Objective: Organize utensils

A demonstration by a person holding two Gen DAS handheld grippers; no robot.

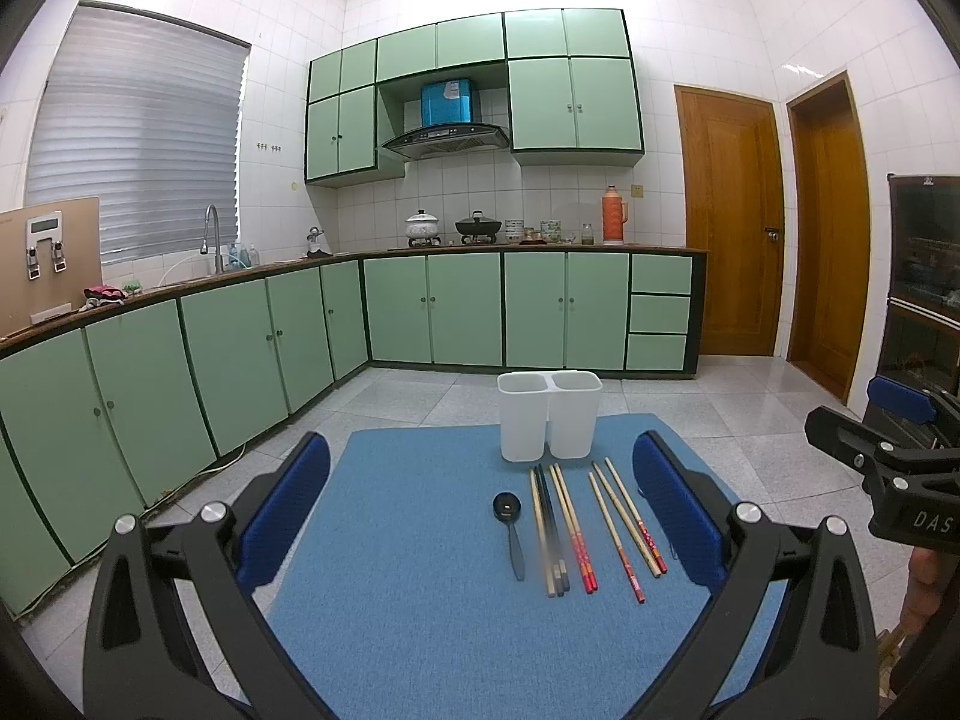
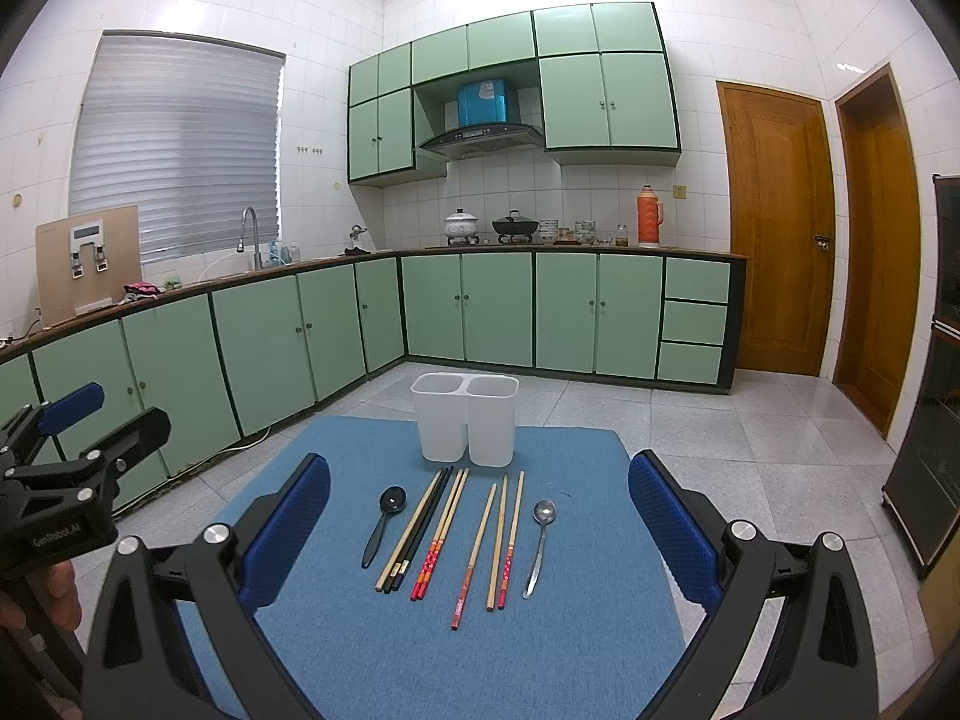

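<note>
A white two-compartment holder [image 1: 549, 414] [image 2: 465, 417] stands at the far end of a blue mat [image 1: 420, 600] [image 2: 372, 648]. In front of it lie a black spoon [image 1: 510, 525] [image 2: 384, 519], several chopsticks [image 1: 570, 528] [image 2: 456, 534] and a metal spoon [image 2: 540, 540], side by side. The metal spoon is hidden behind a finger in the left wrist view. My left gripper [image 1: 480, 510] is open and empty above the mat's near part. My right gripper [image 2: 480, 516] is open and empty too, held to the right of the left one.
The mat lies on a low surface over a grey tiled floor. Green cabinets [image 1: 240, 348] run along the left and back walls. Wooden doors [image 2: 780, 228] are at the right. A dark cabinet [image 2: 936, 390] stands at the far right.
</note>
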